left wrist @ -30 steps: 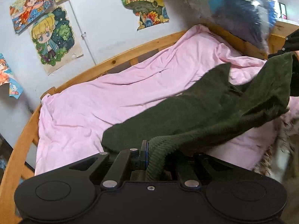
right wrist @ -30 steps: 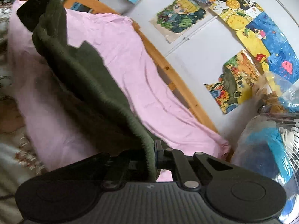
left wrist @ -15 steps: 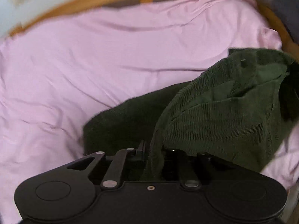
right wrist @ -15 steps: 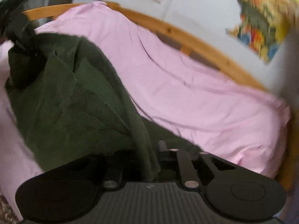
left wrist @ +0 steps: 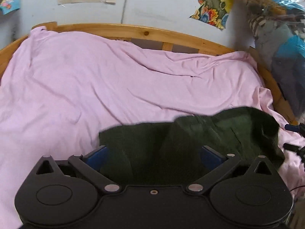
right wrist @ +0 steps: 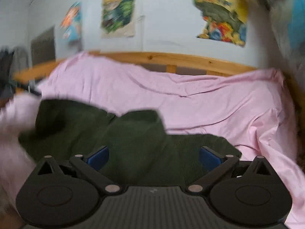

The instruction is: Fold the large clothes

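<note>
Inspection from my two tongs, both aimed down at the bed.

Surface: a pink sheet [left wrist: 118, 87] covers the bed, creased in long diagonal folds and bunched along the far side. It lies inside a curved wooden bed frame [left wrist: 133, 29] of light pine with short slats under the top rail. The sheet's far corners are pulled up against that rail.

Room: a pale wall [left wrist: 156, 3] stands behind the frame. Colourful drawings [left wrist: 211, 5] are stuck to it, several with curling edges; a thin cord runs down the wall between them. At the right edge hangs a clear plastic bag [left wrist: 282, 43] holding blue and grey fabric. The right wrist view is blurred, so wall details there are unreadable.

Task item: the dark green garment [left wrist: 190, 143], ribbed like corduroy, lies crumpled on the near part of the sheet, directly ahead of both tongs.

Tongs: my left gripper [left wrist: 154, 155] has its jaws opening and spread wide, with the garment lying between the blue pads [left wrist: 97, 156] and not pinched. My right gripper [right wrist: 153, 155] is likewise opening, jaws wide, cloth loose between them.
</note>
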A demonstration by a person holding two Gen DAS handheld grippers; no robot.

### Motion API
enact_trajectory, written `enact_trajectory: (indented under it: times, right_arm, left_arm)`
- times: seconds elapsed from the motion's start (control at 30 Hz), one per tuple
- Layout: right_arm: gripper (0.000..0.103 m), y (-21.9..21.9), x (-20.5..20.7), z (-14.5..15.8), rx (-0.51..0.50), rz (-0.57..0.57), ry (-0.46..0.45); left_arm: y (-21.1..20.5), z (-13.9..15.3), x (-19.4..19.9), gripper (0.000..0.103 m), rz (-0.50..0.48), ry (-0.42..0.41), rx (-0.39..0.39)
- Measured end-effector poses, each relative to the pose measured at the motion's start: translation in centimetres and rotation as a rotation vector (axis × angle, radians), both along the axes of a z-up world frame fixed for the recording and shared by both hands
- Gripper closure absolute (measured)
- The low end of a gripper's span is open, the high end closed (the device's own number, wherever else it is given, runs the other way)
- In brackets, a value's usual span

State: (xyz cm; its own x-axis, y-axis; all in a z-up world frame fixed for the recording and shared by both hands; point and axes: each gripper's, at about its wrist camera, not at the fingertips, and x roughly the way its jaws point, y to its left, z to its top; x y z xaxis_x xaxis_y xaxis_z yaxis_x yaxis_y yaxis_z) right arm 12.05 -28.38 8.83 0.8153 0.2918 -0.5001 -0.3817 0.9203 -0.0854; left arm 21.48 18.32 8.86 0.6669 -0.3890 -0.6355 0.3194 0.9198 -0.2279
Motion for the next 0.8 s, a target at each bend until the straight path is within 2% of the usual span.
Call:
enact_trajectory:
  times: [0.07,0.1,0.13,0.17,0.2,0.23,0.27,0.3,0.37,0.4,0.43,0.47,0.53,0.57,0.63,0.7,0.73,0.77,0.8]
  right_arm:
    - [0.000,1.6,-1.2,-1.6,-0.133,0.032,-0.016]
    - [0.000,2.7,-1.1,-2.4,-0.196,0.033,-0.015]
    - [0.001,3.3,-1.1,-3.4,-0.260,0.021,-0.021]
    - [0.003,3.7,-1.0,-4.2,-0.288,0.017,-0.024]
    - [0.009,3.8,-0.7,-4.7,-0.292,0.016,-0.021]
    - [0.016,3.9,-0.2,-5.0,-0.281,0.007,-0.014]
    - [0.018,3.7,0.2,-5.3,-0.255,-0.017,-0.011]
    - [0.023,3.2,0.6,-5.1,-0.210,-0.045,-0.013]
    - [0.036,2.3,1.1,-4.7,-0.116,-0.087,-0.024]
    - [0.059,1.6,1.2,-4.4,-0.074,-0.110,-0.032]
    - [0.099,0.8,1.3,-4.0,-0.036,-0.148,-0.042]
    - [0.100,0.0,1.7,-3.6,0.006,-0.190,-0.044]
    - [0.100,-2.4,2.6,-2.5,0.162,-0.273,-0.031]
    - [0.100,-3.8,3.3,-2.2,0.245,-0.330,-0.011]
    - [0.100,-5.6,4.8,-2.4,0.334,-0.397,0.035]
    - [0.100,-5.5,5.9,-3.5,0.302,-0.412,0.070]
    - [0.099,-5.2,6.2,-4.0,0.264,-0.405,0.090]
    - [0.098,-5.0,6.5,-4.5,0.247,-0.399,0.119]
    - [0.086,-5.1,6.5,-4.7,0.255,-0.405,0.133]
  left_arm:
    - [-1.1,-1.4,-2.2,0.001,-0.016,0.003,0.039]
    - [-2.1,-2.3,-3.0,0.001,-0.036,0.011,0.088]
    - [-3.2,-3.2,-3.7,0.002,-0.064,0.012,0.155]
    - [-4.4,-4.0,-4.3,0.008,-0.086,0.005,0.231]
    - [-5.8,-4.9,-4.6,0.012,-0.106,-0.005,0.317]
    - [-6.8,-5.7,-4.7,0.024,-0.112,-0.008,0.378]
    - [-7.5,-6.4,-4.6,0.039,-0.094,-0.002,0.425]
    - [-7.5,-6.6,-4.4,0.048,-0.061,0.004,0.425]
    - [-6.1,-6.1,-3.9,0.088,0.048,0.031,0.339]
    - [-4.7,-5.7,-3.8,0.098,0.101,0.049,0.280]
    - [-3.2,-5.3,-3.5,0.100,0.163,0.070,0.199]
    - [-1.9,-4.9,-3.3,0.100,0.210,0.087,0.140]
    - [0.5,-4.3,-2.6,0.100,0.269,0.148,0.040]
    - [1.3,-4.4,-2.3,0.100,0.295,0.181,0.004]
    - [2.2,-5.5,-1.0,0.100,0.308,0.270,-0.027]
    - [2.6,-6.5,-0.5,0.098,0.308,0.305,-0.058]
    - [2.8,-6.6,-0.5,0.091,0.316,0.299,-0.075]
    - [2.9,-6.6,-0.7,0.079,0.318,0.286,-0.087]
    - [3.1,-6.4,-1.1,0.071,0.326,0.277,-0.081]
